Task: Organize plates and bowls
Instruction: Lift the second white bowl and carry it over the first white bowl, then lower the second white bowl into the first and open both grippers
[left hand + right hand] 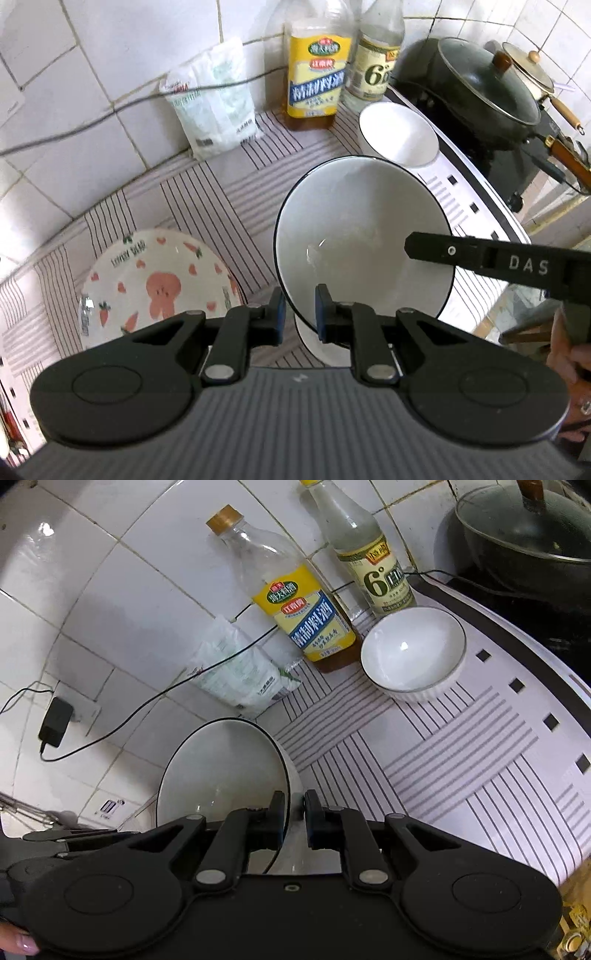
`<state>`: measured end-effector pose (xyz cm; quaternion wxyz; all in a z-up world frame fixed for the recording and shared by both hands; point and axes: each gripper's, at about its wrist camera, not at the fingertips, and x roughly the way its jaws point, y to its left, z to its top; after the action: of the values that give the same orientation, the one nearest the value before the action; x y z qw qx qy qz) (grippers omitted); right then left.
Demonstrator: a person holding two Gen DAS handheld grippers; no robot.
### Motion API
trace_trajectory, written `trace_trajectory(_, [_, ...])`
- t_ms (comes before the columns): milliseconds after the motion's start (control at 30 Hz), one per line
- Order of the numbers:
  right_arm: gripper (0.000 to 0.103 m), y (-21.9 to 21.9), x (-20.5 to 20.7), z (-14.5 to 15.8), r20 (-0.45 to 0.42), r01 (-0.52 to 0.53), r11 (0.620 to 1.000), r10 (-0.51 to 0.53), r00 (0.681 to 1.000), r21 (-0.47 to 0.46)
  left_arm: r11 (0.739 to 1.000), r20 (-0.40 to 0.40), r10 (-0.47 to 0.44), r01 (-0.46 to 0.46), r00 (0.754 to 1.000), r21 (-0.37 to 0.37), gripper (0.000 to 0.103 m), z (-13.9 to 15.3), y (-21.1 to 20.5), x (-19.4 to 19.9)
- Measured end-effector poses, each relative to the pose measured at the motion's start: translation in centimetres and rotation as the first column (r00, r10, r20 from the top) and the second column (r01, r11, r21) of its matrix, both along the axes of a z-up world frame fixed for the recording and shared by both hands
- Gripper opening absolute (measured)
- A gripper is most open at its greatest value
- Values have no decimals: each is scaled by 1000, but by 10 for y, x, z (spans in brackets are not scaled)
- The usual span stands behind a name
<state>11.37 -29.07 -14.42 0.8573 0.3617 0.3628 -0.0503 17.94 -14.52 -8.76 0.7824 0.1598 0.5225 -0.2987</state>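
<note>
A large white bowl with a black rim (354,229) is held tilted above the striped mat. My left gripper (300,314) is shut on its near rim. My right gripper (295,818) is shut on the opposite rim of the same bowl (221,771); its finger (461,254) shows inside the bowl in the left wrist view. A small white ribbed bowl (397,133) stands behind on the mat, also in the right wrist view (412,651). A plate with a pink bunny and carrots (155,284) lies at the left.
Against the tiled wall stand a yellow-label cooking wine bottle (316,77), a vinegar bottle (375,62) and a white packet (214,103). A lidded black wok (476,92) sits on the stove at right. A cable (147,701) and charger (55,720) hang on the wall.
</note>
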Motion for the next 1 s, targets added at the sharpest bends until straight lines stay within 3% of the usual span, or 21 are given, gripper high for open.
trace_trajectory(567, [17, 4, -40, -9, -34, -108, 992, 106, 994, -72, 994, -67, 105, -104, 992, 28, 14, -30, -1, -41])
trace_trajectory(1000, [17, -7, -35, -38, -34, -175, 976, 172, 984, -130, 988, -168, 150, -144, 974, 46, 14, -65, -10, -26])
